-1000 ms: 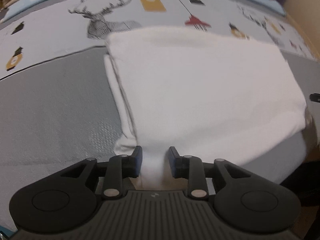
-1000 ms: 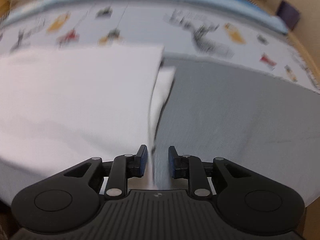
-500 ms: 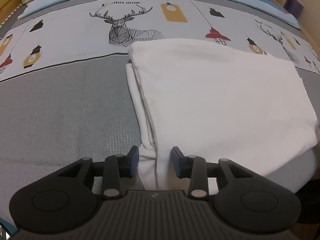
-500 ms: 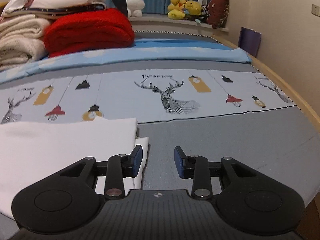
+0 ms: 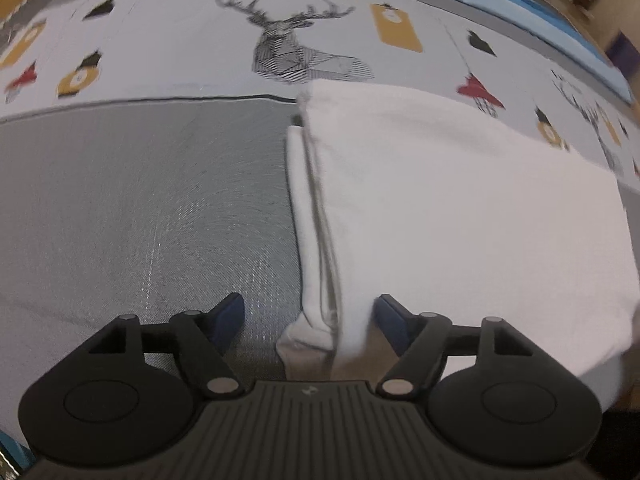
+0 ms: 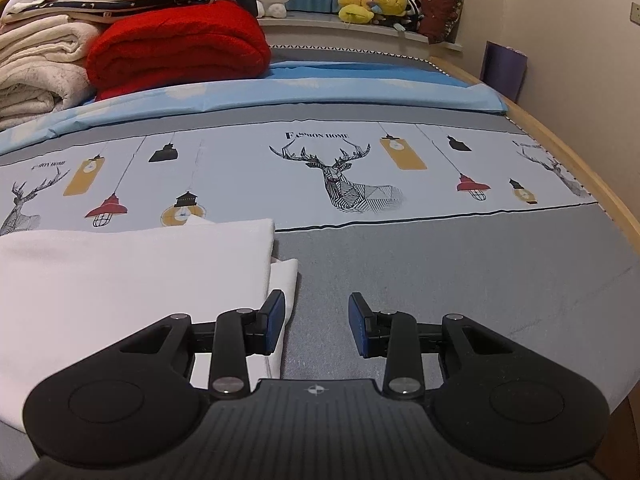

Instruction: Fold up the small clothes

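A folded white garment (image 5: 452, 200) lies flat on the bed, its layered left edge running toward my left gripper (image 5: 308, 314). That gripper's jaws are opening: they stand wide apart on either side of the near left corner of the cloth, and the pads do not press on it. In the right wrist view the same white garment (image 6: 132, 276) fills the lower left. My right gripper (image 6: 316, 316) stands open just past the cloth's right edge, over grey sheet, with nothing between its fingers.
The bed sheet (image 6: 460, 264) is grey near me, with a pale band of deer and lantern prints beyond. At the back lie a red blanket (image 6: 176, 48), stacked pale towels (image 6: 36, 68) and plush toys (image 6: 376, 2). A wooden bed edge (image 6: 592, 168) runs along the right.
Both grippers let go of the white garment's near corners and spread their jaws. The right one lifted and tilted up off the cloth; the left shifted sideways along the left edge.
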Demonstrator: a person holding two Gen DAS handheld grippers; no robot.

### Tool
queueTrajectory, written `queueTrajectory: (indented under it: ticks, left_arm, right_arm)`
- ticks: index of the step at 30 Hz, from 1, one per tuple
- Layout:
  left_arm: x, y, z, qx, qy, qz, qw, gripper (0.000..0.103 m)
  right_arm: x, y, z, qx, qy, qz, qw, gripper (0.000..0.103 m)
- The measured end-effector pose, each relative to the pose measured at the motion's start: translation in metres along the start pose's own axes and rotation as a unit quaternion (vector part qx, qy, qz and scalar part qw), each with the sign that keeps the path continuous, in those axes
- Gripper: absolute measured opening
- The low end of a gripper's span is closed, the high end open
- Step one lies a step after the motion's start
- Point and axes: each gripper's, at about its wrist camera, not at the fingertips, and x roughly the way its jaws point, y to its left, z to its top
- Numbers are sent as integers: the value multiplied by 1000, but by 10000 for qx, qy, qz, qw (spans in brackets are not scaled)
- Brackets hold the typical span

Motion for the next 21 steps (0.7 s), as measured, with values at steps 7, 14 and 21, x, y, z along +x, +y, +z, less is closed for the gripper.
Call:
queueTrajectory:
  ticks: [7,14,21]
  left_arm:
    - [19,19,8,-807,358,-318,9956,78]
    - [26,10,8,-604,287,-342,9972,75]
    - [23,-3,6,-137,163,-608,9979,18]
  right_arm:
    - [0,3,-2,-105,20,-38,9999,36]
    - [1,3,-2,-74,44,-100,9999,36]
    - [1,8,-3,-170,36,-140,9998,36]
